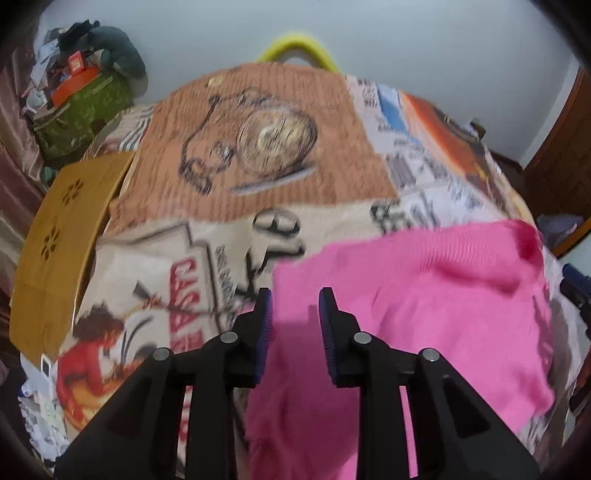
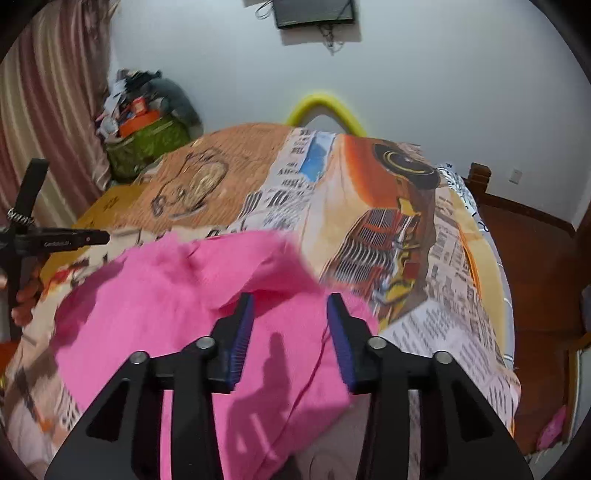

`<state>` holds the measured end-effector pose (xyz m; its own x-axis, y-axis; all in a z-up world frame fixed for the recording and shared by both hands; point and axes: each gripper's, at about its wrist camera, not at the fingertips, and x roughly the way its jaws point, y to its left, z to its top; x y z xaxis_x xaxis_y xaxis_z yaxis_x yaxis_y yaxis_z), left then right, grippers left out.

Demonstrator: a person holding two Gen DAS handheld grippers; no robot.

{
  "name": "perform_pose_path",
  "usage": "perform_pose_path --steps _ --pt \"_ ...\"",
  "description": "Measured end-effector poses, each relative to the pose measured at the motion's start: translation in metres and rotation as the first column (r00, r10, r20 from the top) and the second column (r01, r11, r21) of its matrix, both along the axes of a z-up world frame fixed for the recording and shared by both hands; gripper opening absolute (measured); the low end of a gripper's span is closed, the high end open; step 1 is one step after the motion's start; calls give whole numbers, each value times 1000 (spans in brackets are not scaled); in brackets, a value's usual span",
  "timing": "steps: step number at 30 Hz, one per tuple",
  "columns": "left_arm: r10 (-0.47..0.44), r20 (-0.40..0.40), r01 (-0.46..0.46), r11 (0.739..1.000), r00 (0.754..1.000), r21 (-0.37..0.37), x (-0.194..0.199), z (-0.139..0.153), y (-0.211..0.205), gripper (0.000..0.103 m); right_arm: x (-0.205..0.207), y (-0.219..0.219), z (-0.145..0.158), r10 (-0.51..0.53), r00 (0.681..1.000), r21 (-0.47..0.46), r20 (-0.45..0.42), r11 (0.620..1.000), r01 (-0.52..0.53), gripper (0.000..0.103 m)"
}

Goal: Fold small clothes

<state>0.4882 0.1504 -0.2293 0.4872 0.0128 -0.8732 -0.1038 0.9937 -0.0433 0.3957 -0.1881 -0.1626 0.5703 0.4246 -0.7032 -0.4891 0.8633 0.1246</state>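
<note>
Printed bedspread (image 2: 369, 206) — yellow hoop (image 2: 325, 107), wall screen (image 2: 314, 13)

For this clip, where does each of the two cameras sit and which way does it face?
Left wrist: rides the left gripper, tilted down over the pink garment on the printed bedcover; its own two fingers show, apart, nothing between them.
Right wrist: rides the right gripper, tilted down over the pink garment; its own open fingers show, plus a hand holding the other tool at the left edge.
Shared: garment, bedcover, yellow hoop by the far wall.
</note>
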Motion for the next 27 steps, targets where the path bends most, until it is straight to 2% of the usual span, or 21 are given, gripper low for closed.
perform_pose_path --steps 2,5,8,11,13,17,21,24,27 --pt "0 -15 0 1000 1000 2 -14 -6 5 27 -13 1 -1 24 1000 -1 -8 1000 -24 38" --pt "-18 -52 17 1000 998 -20 -37 -21 9 34 -25 3 -9 47 998 9 -37 999 -47 41" --pt "-42 -65 42 999 997 1 -53 -31 7 43 -41 15 -17 121 991 -24 -52 992 -123 41" --pt "-51 -57 54 997 997 55 -59 -38 0 48 -37 36 -24 178 982 -71 -67 981 -182 41" --pt "-49 -58 52 997 997 56 -57 -40 -2 48 -18 52 -28 199 975 -52 -101 977 -205 41" --pt "-59 -57 63 996 997 66 -56 -44 -5 48 27 71 -33 150 977 -6 -149 988 -152 41" --pt "-80 -30 83 990 996 111 -61 -45 -6 56 55 70 -28 52 993 6 -105 999 -51 41" --pt "-71 -24 72 994 997 86 -62 -47 -1 59 67 49 -16 -55 997 30 -59 998 57 41" --pt "-47 -34 48 998 998 39 -61 -45 7 59 60 20 -5 -117 990 82 -72 989 123 41"
